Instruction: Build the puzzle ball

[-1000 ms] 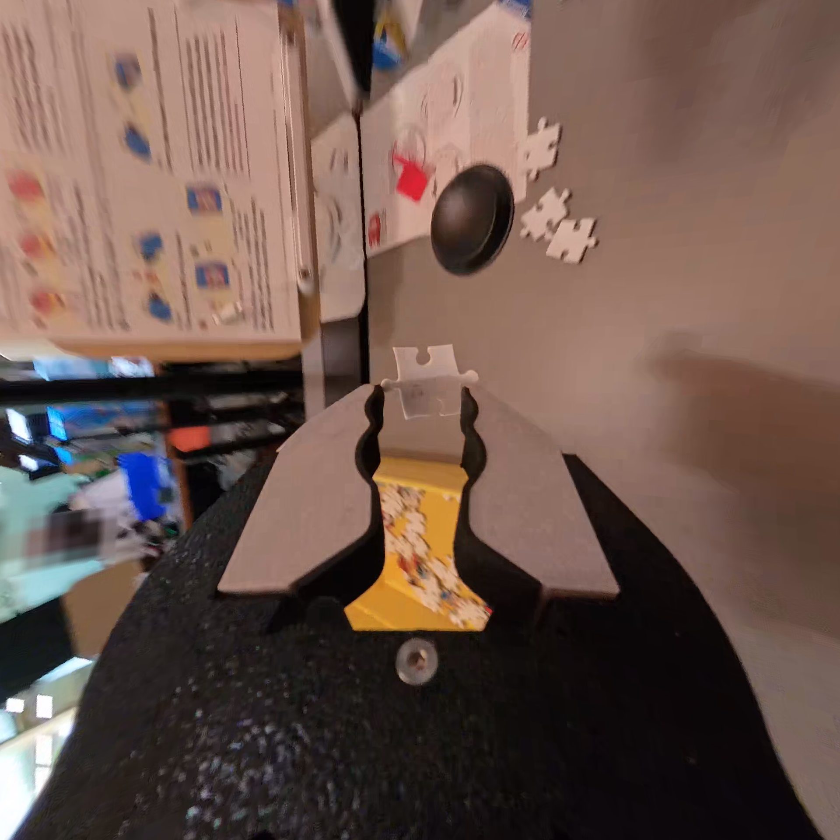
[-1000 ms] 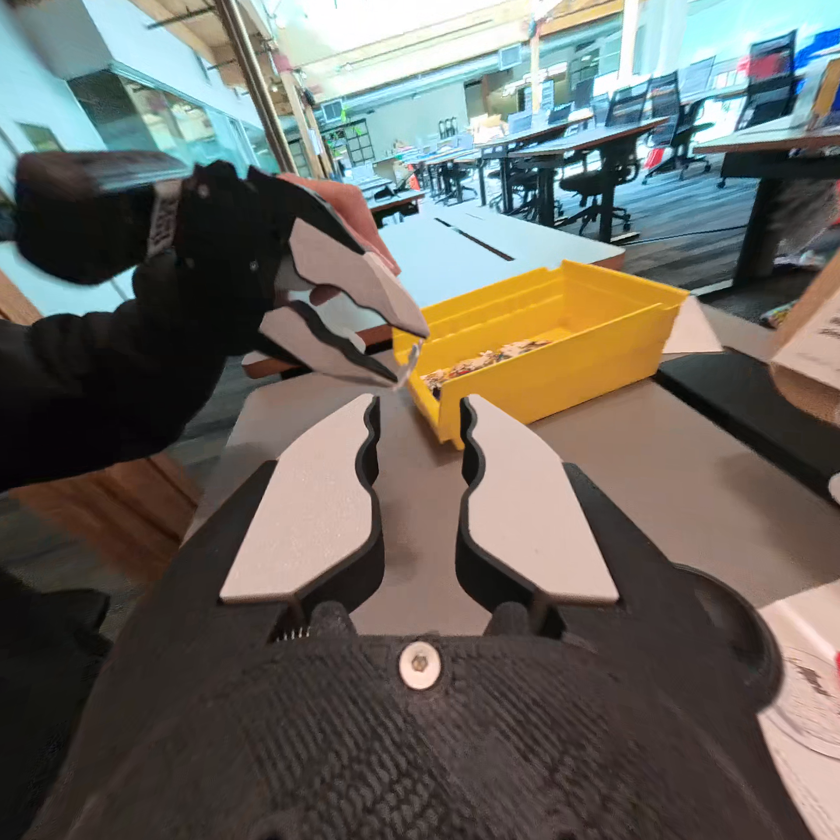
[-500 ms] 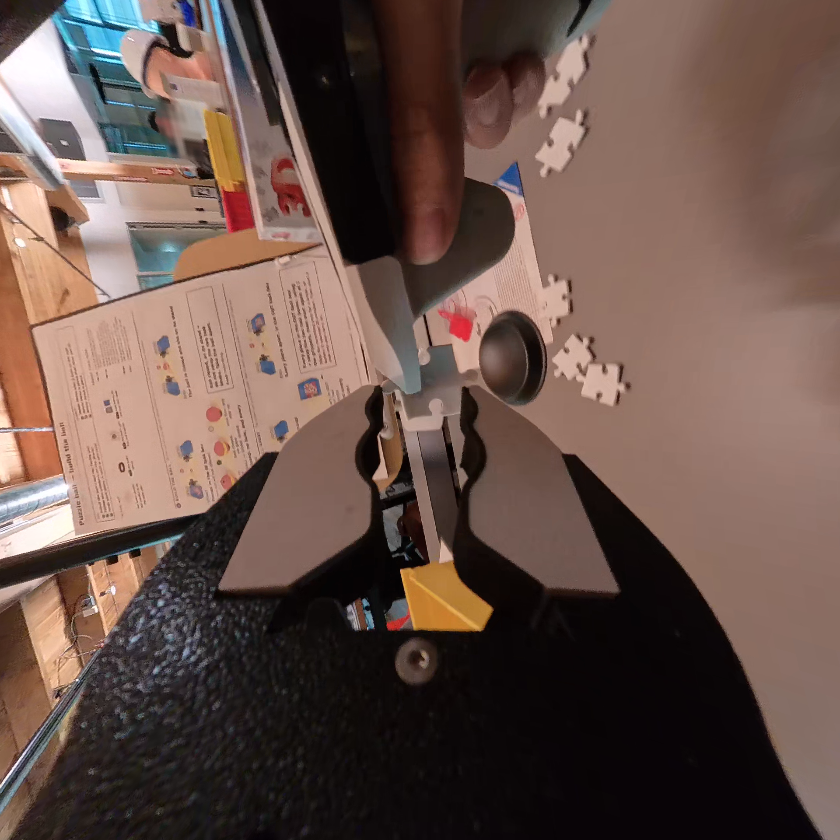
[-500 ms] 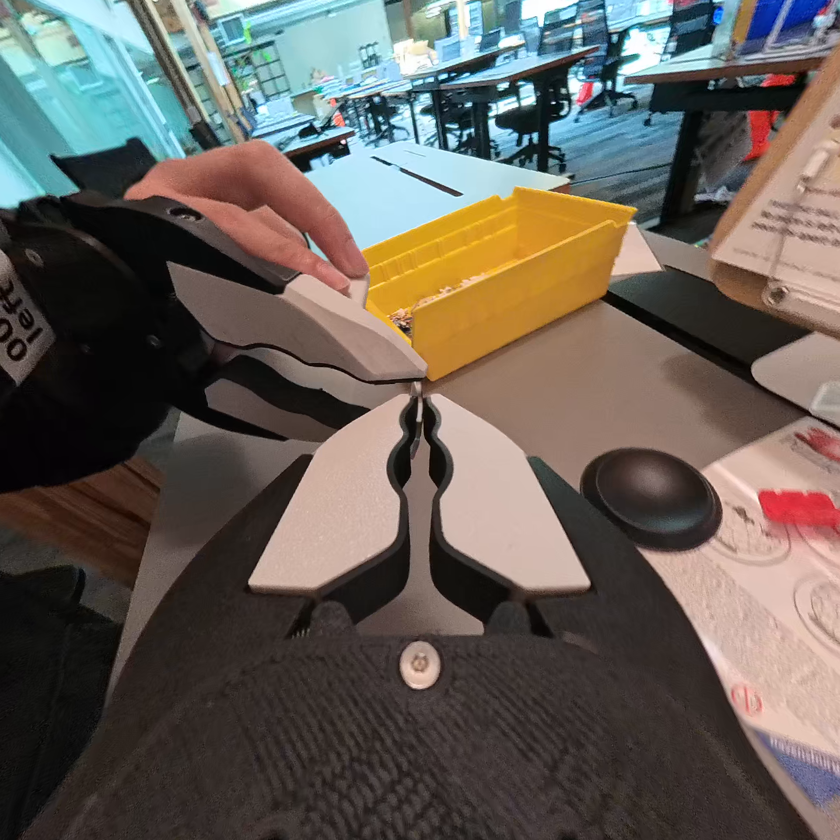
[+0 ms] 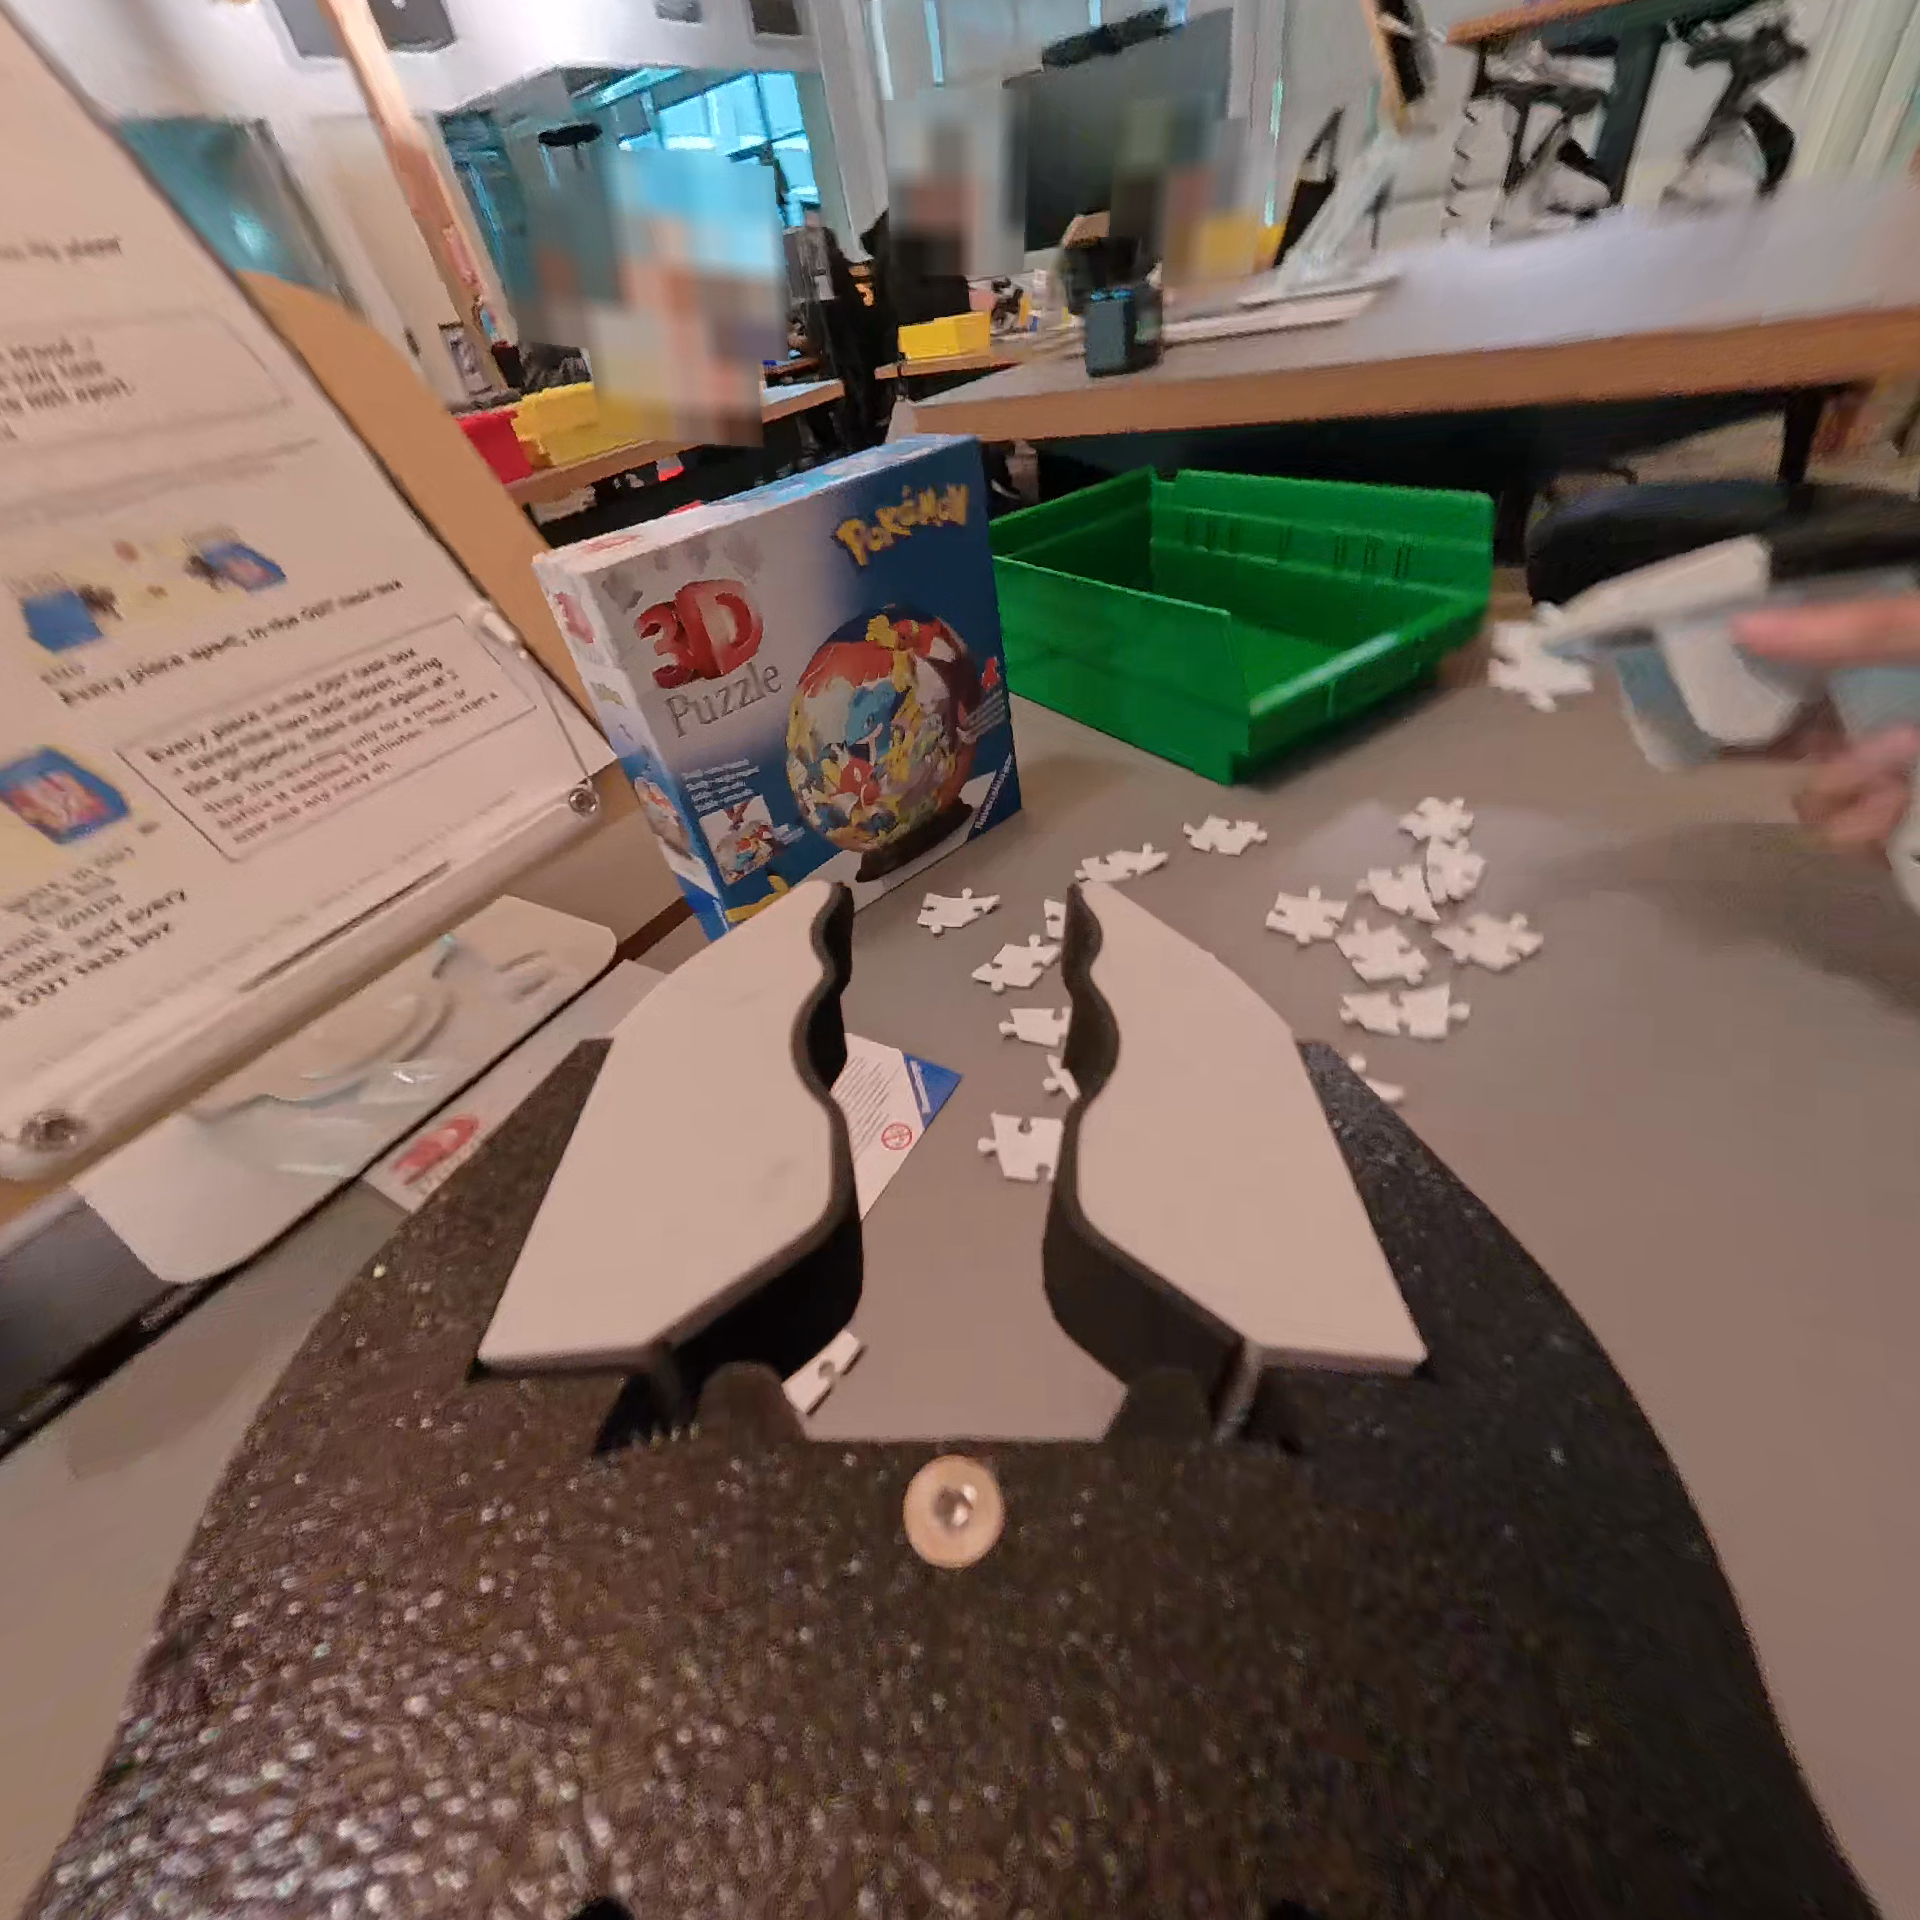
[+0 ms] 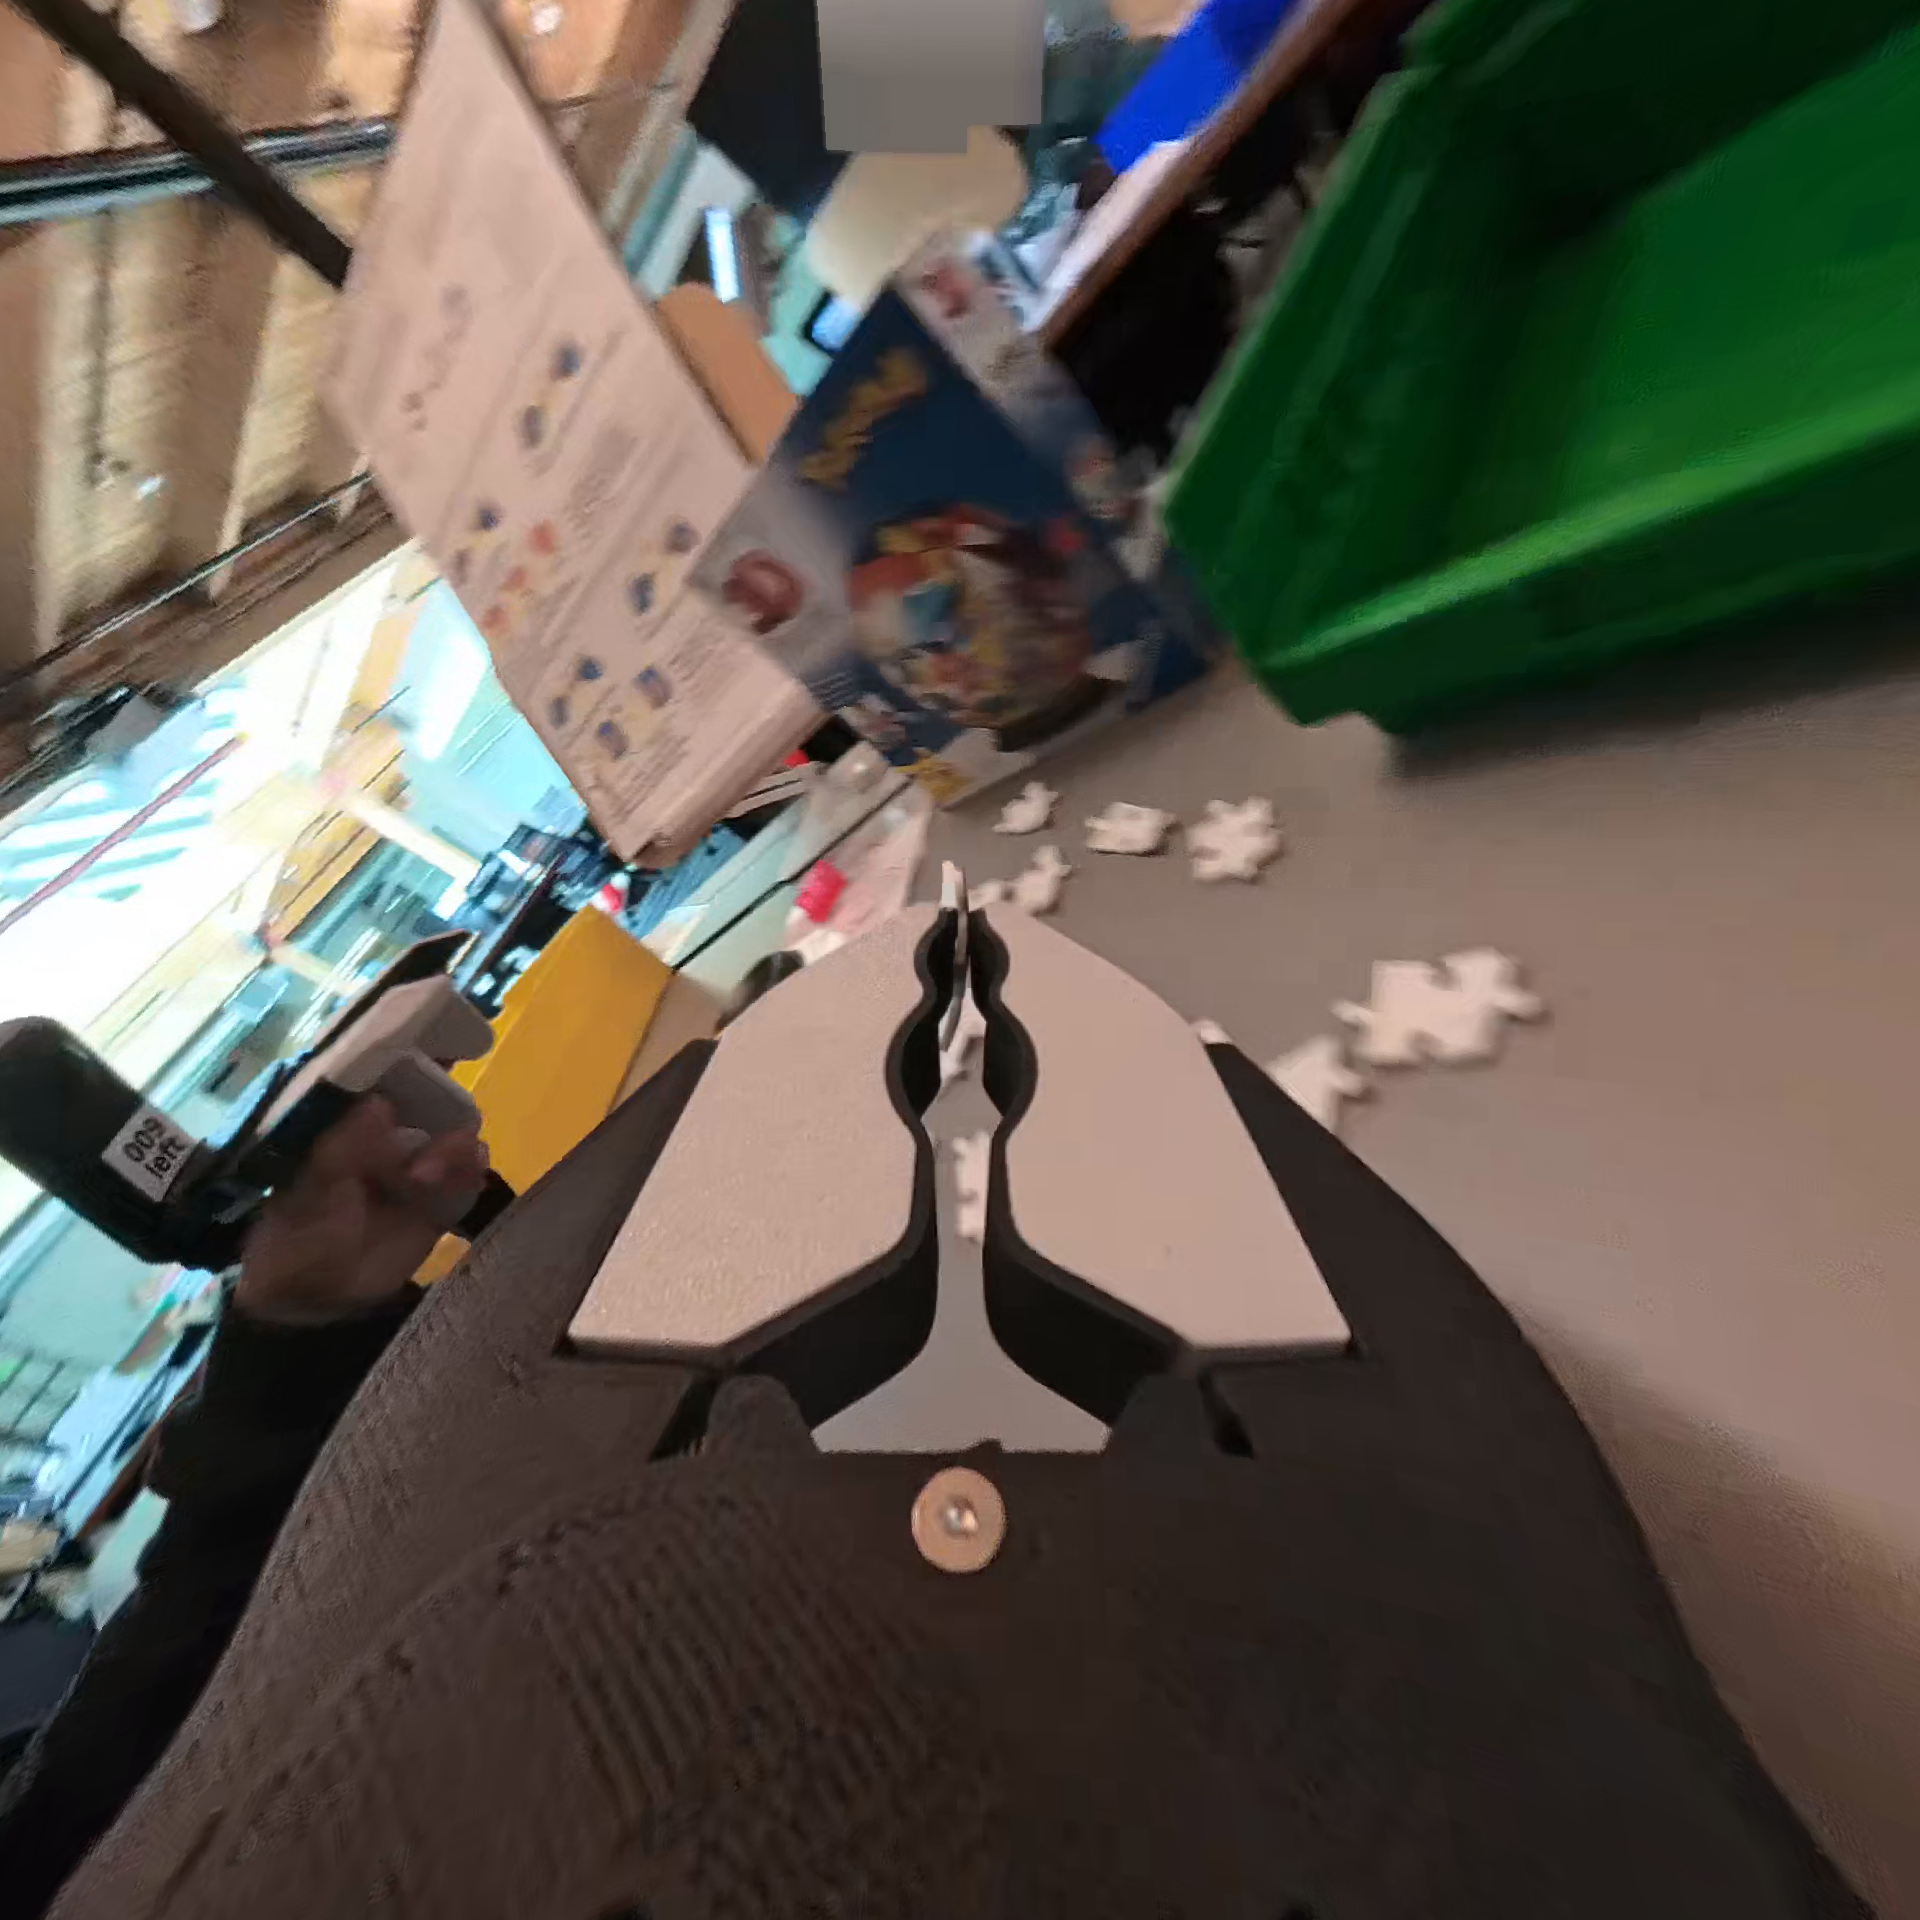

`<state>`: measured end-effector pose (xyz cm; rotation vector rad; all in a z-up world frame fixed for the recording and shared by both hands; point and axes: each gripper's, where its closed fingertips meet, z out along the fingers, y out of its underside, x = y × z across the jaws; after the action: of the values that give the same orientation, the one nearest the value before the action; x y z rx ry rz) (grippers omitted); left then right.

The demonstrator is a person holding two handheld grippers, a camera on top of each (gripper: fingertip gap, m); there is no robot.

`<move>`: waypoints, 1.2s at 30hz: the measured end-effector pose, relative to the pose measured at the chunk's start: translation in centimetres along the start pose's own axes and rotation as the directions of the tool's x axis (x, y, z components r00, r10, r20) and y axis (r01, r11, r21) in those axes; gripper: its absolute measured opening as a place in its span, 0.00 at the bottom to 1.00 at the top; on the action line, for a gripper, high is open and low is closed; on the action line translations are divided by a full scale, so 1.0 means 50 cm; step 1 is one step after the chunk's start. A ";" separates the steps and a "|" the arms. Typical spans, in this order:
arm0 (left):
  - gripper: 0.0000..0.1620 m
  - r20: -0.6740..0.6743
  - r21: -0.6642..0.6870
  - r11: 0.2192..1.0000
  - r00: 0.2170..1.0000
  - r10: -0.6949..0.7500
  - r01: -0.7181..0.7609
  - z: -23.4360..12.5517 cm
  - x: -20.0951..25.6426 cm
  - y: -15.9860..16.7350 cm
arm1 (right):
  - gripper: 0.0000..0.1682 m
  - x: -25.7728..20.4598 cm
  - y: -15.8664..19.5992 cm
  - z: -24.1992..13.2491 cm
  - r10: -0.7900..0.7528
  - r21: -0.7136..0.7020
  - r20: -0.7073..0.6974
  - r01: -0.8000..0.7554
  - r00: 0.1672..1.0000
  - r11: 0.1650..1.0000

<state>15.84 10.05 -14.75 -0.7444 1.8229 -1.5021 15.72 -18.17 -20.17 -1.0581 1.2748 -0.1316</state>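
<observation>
Right gripper (image 6: 961, 920) clenched on one puzzle piece (image 6: 954, 940) edge-on for fitting; left gripper (image 5: 956, 925) released, empty, over the desk (image 5: 1621, 1174).

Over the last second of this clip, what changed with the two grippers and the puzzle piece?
The puzzle piece changed hands: the left gripper, which held it a second ago, let go and now stands open and empty, while the right gripper shut on it edge-on. Both grippers swung away from the yellow bin toward the loose pieces. The puzzle box and green bin show no sign of having moved.
</observation>
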 end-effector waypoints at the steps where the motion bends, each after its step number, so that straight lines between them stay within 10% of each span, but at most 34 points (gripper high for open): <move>1: 0.23 0.015 -0.004 0.999 0.999 -0.033 0.033 0.011 -0.013 0.000 | 0.01 0.025 -0.001 -0.021 0.018 0.005 -0.038 -0.018 0.999 1.000; 25: 0.22 -0.056 -0.207 0.976 0.997 0.053 -0.064 0.061 -0.063 0.045 | 0.02 0.183 0.039 -0.011 0.299 0.013 -0.290 -0.308 0.909 0.951; 36: 0.22 -0.012 -0.220 0.976 1.000 0.008 -0.010 0.026 -0.121 0.060 | 0.02 0.232 0.050 -0.026 0.129 -0.108 -0.539 -0.221 0.832 0.969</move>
<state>20.57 14.46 -17.09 -0.8323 2.0200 -1.3139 17.61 -24.62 -30.06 -1.0776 1.9089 -0.1873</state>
